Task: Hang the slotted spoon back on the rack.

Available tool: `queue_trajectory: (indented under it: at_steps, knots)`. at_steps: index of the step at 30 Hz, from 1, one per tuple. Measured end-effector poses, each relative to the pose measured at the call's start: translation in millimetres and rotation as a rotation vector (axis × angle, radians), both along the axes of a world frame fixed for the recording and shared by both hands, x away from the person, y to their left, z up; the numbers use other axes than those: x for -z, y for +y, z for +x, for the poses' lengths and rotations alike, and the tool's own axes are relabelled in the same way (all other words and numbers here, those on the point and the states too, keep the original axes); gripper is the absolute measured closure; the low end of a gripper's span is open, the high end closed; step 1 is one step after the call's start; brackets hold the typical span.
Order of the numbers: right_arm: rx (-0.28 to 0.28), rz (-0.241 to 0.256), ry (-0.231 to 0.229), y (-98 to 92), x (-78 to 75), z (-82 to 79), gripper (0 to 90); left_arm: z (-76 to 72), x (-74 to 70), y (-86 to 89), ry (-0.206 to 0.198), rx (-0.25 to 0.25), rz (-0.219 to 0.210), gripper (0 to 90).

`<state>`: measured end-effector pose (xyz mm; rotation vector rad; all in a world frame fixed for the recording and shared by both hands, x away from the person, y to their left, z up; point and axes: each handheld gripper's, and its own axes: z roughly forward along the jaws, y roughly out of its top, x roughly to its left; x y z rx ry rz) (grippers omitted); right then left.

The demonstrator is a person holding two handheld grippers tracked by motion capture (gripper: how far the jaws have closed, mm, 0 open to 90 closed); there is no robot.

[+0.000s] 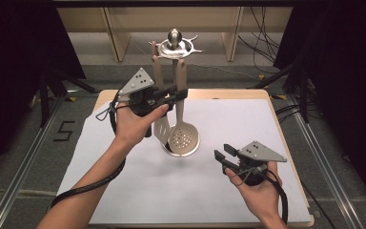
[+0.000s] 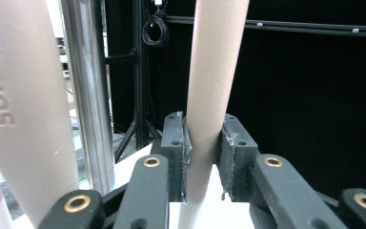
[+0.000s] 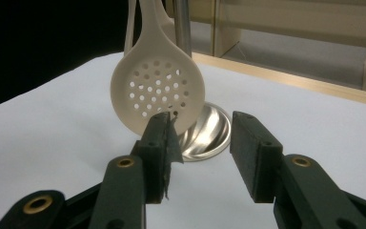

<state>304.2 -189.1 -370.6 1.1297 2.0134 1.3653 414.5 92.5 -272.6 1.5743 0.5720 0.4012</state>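
Forearms are coming in from the near edge of the worktop, a white-covered surface with a wooden rim. Largest thing on it is the utensil stand, sitting a little left of centre and closer to the far edge, its round steel base resting on the white cover and its steel pole rising to a spiked crown with a ball on top.

Hanging from that crown is the slotted spoon, cream-coloured, its perforated bowl dangling just above the base and its handle running straight up. Right beside it a cream spatula is hanging too, another pale handle with raised lettering looming at the left of the left gripper view.

Now the left gripper, raised above the worktop next to the pole: its fingers are pressing in on the spoon handle from both sides, clamping it partway up, as the left gripper view is showing.

Over by the near right corner, the right gripper is hovering low in the person's hand, well apart from the stand. Its fingers are standing spread with nothing between them, pointing toward the spoon's bowl and the shiny base behind it.
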Motion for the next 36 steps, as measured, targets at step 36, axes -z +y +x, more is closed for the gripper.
queue_trajectory:
  at_steps: [36]
  knots:
    - [-0.01, -0.001, -0.004, 0.1, 2.1, 0.6, 59.6, -3.4, -9.8, -2.9, -0.033, -0.033, -0.027, 69.1]
